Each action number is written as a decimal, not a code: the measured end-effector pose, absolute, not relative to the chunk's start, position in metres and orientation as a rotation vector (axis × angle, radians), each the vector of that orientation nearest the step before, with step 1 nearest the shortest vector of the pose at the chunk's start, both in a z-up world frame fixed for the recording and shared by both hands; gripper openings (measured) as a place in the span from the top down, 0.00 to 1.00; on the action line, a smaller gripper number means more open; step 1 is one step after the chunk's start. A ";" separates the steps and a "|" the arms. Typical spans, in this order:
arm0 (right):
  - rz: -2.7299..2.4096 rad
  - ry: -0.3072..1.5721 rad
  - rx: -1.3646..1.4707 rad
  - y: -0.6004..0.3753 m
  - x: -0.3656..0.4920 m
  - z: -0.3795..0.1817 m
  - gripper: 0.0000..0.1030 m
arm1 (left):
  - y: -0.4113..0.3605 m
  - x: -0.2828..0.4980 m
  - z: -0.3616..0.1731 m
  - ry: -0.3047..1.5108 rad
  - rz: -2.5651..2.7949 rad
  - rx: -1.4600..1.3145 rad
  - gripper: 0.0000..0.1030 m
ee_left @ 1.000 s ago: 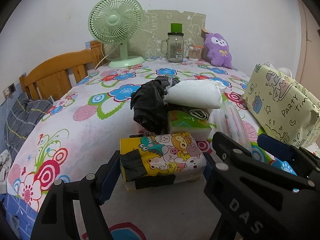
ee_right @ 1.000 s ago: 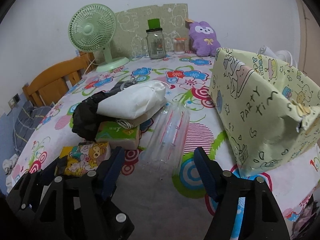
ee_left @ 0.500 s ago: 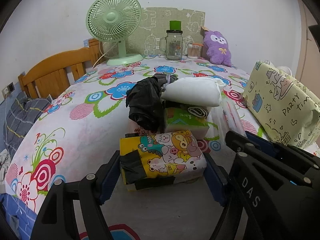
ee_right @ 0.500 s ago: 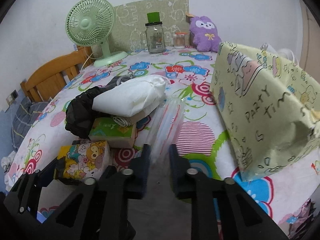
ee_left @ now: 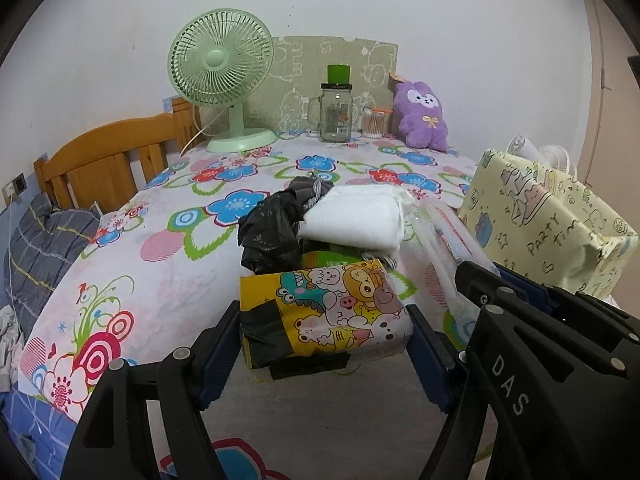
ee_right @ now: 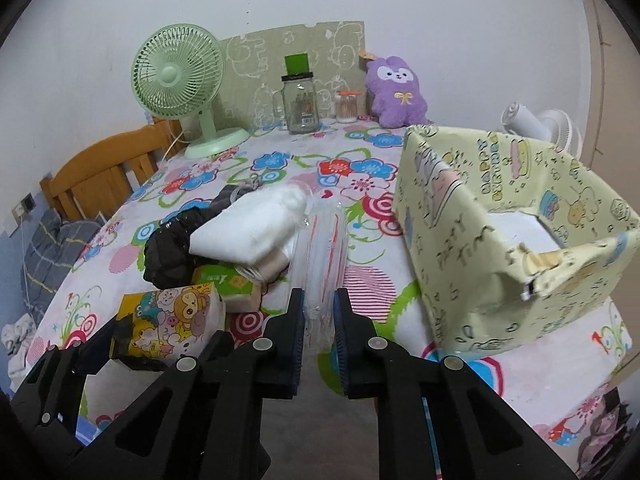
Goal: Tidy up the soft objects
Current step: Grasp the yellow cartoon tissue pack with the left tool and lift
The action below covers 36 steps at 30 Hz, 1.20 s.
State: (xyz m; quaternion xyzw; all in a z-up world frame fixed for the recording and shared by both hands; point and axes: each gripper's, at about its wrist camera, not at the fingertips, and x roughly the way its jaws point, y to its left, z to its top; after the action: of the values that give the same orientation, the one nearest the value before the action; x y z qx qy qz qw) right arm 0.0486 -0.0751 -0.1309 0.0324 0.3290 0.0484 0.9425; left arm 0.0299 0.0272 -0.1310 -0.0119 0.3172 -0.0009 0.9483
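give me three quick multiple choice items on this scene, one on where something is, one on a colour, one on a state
1. Where is the fan?
A. far end of the table, left of the jar
B. inside the box
C. on the floor

2. What colour is the plush?
A. green
B. purple
C. white

3. How are the right tongs?
A. wide open over the box
B. shut on the clear bag
C. shut on the plush

Answers:
1 A, the fan stands at the back beside the jar.
2 B, its fur is purple.
3 B, the pads pinch the bag's near end.
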 end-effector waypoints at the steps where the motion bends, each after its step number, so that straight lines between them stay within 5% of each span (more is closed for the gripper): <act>1: 0.098 0.665 0.068 -0.076 0.047 -0.128 0.84 | 0.027 0.029 -0.129 0.642 -0.002 -0.024 0.24; 36: 0.130 0.517 0.026 -0.093 0.035 -0.013 0.84 | 0.010 0.030 -0.025 0.523 -0.028 -0.025 0.24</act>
State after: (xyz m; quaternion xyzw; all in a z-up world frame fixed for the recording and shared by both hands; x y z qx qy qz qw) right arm 0.0350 -0.0935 -0.0133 0.0131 0.2554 0.0644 0.9646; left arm 0.0303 0.0096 -0.0248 -0.0122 0.2587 -0.0136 0.9658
